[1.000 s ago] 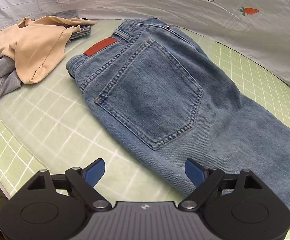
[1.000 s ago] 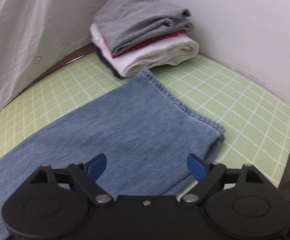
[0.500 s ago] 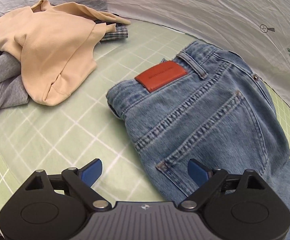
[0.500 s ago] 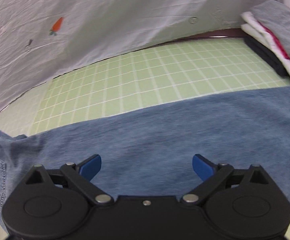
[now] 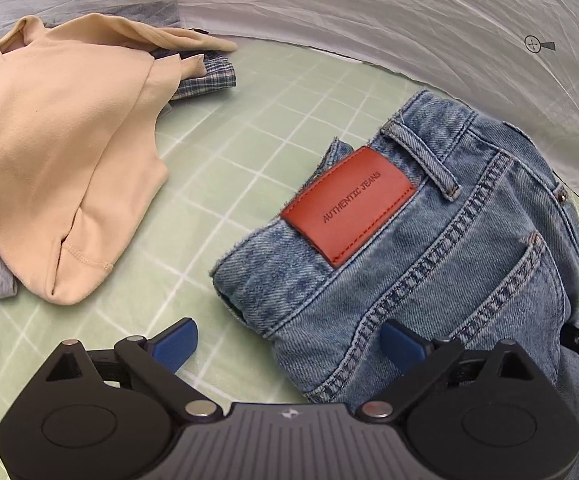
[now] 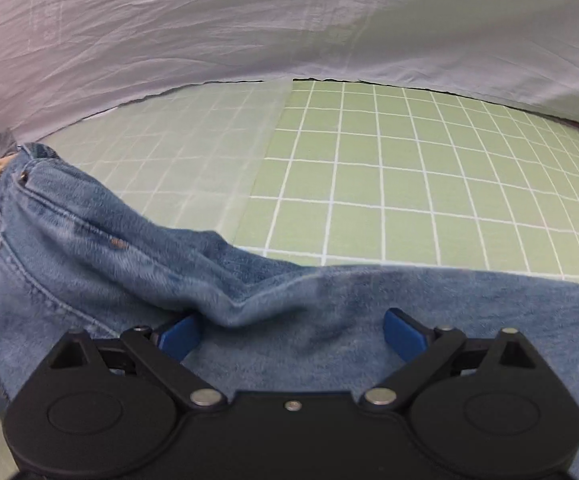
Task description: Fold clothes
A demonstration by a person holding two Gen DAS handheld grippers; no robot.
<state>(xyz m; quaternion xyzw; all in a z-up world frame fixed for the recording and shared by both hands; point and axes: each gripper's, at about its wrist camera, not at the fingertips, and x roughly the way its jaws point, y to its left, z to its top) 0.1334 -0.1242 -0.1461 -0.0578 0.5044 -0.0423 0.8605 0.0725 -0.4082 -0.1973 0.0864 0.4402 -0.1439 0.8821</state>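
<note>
Left wrist view: blue denim jeans (image 5: 441, 264) lie flat on green grid mat (image 5: 249, 168), thick, heavy, floppy, best pinched at the doubled waistband corner; left gripper (image 5: 289, 346) jaws opening, empty, right gripper (image 6: 291, 334) spread wide, empty.

Readable text: one label

The red leather patch (image 5: 347, 203) on the waistband of the jeans (image 5: 441, 264) reads "AUTHENTIC JEANS"; the print on the white sheet (image 5: 329, 4) cannot be read.

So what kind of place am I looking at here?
Probably a home clothes-folding setup: blue jeans spread on a green grid mat, unfolded garments piled beside them, and a printed sheet hung as backdrop.
</note>
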